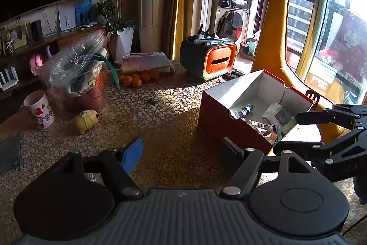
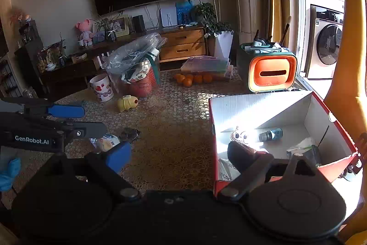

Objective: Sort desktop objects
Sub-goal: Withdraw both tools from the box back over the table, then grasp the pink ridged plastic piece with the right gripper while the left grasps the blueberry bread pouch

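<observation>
While sunlight falls across the patterned tabletop, the scene reads as follows.

Left gripper: jaws apart, nothing between them, only bare table showing in the gap; one pad blue, the other dark.

Right gripper: jaws spread wide and empty, its right finger over the near edge of the box, its blue left finger over the table.

Red box: open-topped, white inside, at the table's right end; it holds a small dark bottle, a green-and-white packet and a small round-eyed figure.

Still on the table: a yellow toy beside a strawberry-print mug; a small packet just beyond the left gripper's fingers.

Farther back: a plastic-wrapped red container, a row of oranges, an orange-fronted green bin.
</observation>
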### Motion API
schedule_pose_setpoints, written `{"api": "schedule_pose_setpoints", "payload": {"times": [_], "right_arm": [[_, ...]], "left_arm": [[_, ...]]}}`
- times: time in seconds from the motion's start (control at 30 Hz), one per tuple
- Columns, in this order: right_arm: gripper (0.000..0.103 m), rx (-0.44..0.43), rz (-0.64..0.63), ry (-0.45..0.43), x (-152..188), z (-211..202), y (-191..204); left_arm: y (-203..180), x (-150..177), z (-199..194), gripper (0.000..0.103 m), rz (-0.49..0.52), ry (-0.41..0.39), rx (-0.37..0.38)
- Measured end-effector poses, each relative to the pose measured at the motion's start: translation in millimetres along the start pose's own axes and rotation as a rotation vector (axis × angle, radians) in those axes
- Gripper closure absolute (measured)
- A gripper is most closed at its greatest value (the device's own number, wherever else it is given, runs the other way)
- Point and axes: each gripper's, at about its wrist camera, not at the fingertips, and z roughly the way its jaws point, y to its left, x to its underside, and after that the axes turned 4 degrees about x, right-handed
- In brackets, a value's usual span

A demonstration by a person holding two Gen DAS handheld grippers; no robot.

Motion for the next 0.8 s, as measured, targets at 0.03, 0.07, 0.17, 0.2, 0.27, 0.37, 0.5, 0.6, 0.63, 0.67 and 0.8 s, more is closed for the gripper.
{"api": "schedule_pose_setpoints", "payload": {"times": [0.03,0.07,0.17,0.2,0.27,0.37,0.5,0.6,0.63,0.67,0.8], "right_arm": [[0.011,-0.001,-0.013,0.001,3.7,1.3,8.7],[0.011,0.000,-0.021,0.001,7.3,3.0,16.3],[0.010,-0.005,-0.029,-0.003,16.0,8.0,36.7],[0.009,-0.007,-0.030,-0.004,17.7,9.8,41.3],[0.009,-0.008,-0.033,-0.014,22.7,12.5,52.4],[0.009,-0.016,-0.035,-0.020,27.7,18.3,66.1],[0.009,-0.010,-0.068,-0.026,35.8,27.1,86.8],[0.009,-0.008,-0.073,-0.023,43.2,34.6,101.9],[0.009,-0.007,-0.071,-0.022,46.4,37.9,107.1],[0.009,-0.006,-0.072,-0.021,48.5,40.9,111.5],[0.007,0.013,-0.098,-0.014,63.2,57.8,136.1]], "left_arm": [[7.2,3.7,-4.1,0.029,-0.006,-0.001,-0.015],[12.0,5.7,-5.9,0.029,-0.012,-0.001,-0.023],[30.6,13.9,-13.2,0.026,-0.039,-0.004,-0.053],[35.2,15.9,-14.7,0.024,-0.045,-0.005,-0.062],[46.3,21.0,-17.3,0.022,-0.061,-0.006,-0.081],[59.5,28.9,-16.7,0.022,-0.087,0.001,-0.102],[75.6,37.3,-10.9,0.019,-0.118,0.010,-0.127],[83.4,41.6,-3.9,0.017,-0.126,0.013,-0.138],[85.1,42.5,-1.4,0.011,-0.128,0.014,-0.141],[87.5,43.5,1.4,0.006,-0.133,0.012,-0.143],[94.0,46.2,16.8,0.002,-0.136,0.015,-0.153]]}}
